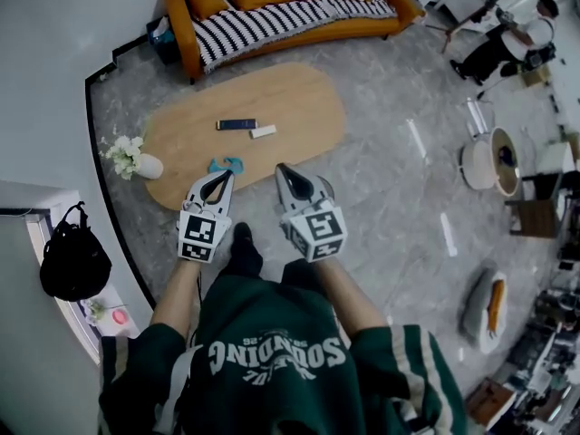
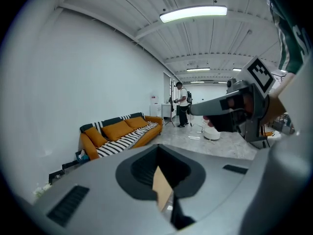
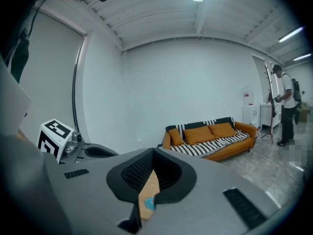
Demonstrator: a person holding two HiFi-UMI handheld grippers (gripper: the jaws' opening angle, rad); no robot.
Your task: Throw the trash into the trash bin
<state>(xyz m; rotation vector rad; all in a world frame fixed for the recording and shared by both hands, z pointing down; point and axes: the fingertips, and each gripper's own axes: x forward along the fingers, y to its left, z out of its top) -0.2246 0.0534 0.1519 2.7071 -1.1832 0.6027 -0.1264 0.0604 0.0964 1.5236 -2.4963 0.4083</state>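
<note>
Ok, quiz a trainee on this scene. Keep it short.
1. True or false: in the head view, the vase stands at the table's left end.
2. What lies on the table nearest the grippers? A) a blue scrap B) a cup C) a banana
3. Fill in: the left gripper and right gripper both have their jaws ___ (open or shut).
Key: 1 true; 2 A; 3 shut.

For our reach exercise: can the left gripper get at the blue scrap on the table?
Probably yes: the left gripper faces the blue scrap on the table, nothing between; jaws shut.
</note>
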